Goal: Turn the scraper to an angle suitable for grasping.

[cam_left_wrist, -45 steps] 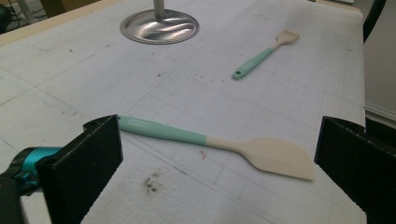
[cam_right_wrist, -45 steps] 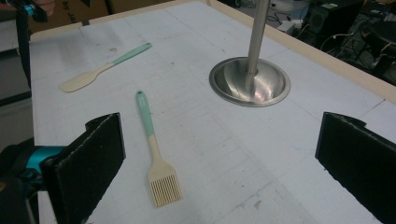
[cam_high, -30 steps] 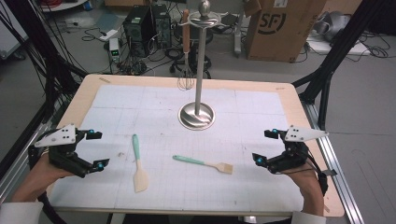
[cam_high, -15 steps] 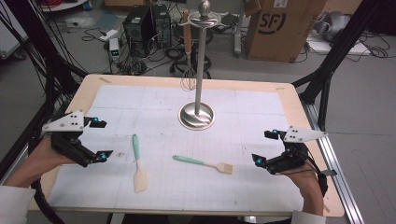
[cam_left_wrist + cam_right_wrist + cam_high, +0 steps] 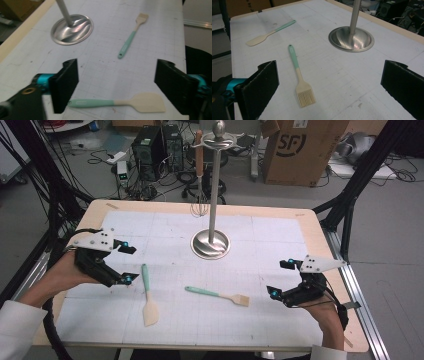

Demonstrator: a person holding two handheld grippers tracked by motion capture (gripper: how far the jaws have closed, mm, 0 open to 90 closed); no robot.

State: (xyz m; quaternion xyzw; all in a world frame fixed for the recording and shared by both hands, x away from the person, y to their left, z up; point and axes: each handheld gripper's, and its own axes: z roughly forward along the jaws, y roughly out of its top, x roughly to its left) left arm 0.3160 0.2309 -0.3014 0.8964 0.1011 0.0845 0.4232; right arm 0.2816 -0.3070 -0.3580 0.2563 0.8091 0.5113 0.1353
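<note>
High view | white gridded mat [image 5: 280,250] | wooden table [image 5: 312,227] | cluttered grey floor [image 5: 390,210]

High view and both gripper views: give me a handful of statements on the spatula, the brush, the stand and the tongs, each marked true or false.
1. The spatula lies flat on the table, not held. True.
2. The left tongs grip the spatula. False: their jaws stand apart, having just been closing, with the spatula on the table below them and nothing between them.
3. The brush hangs from the stand. False: it lies on the table between the spatula and the right tongs.
4. A whisk hangs from the stand. True.
5. The right tongs are open and hold nothing. True.
</note>
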